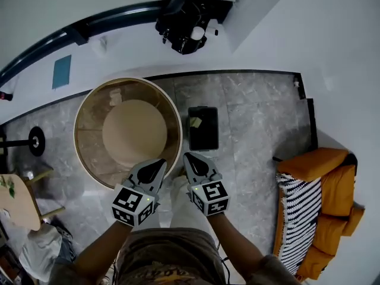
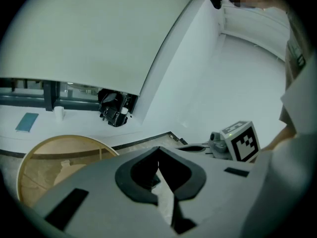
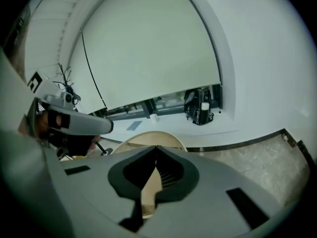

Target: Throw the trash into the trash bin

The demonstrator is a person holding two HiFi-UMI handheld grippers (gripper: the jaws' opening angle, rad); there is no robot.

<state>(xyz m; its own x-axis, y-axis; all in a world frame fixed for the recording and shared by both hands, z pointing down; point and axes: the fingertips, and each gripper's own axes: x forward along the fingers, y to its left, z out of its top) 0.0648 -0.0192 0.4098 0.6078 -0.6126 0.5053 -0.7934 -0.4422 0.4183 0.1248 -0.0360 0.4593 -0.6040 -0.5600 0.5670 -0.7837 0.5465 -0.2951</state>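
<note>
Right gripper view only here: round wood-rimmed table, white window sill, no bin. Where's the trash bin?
Observer: In the head view, the black rectangular trash bin stands on the grey stone floor, right of the round wood-rimmed table and just beyond the right gripper.
Operator: Anything in it?
Observer: One small pale yellowish scrap, near its far left corner.
Operator: Left gripper holding trash?
Observer: No. The left gripper view shows the left gripper shut, with nothing between its jaws.
</note>
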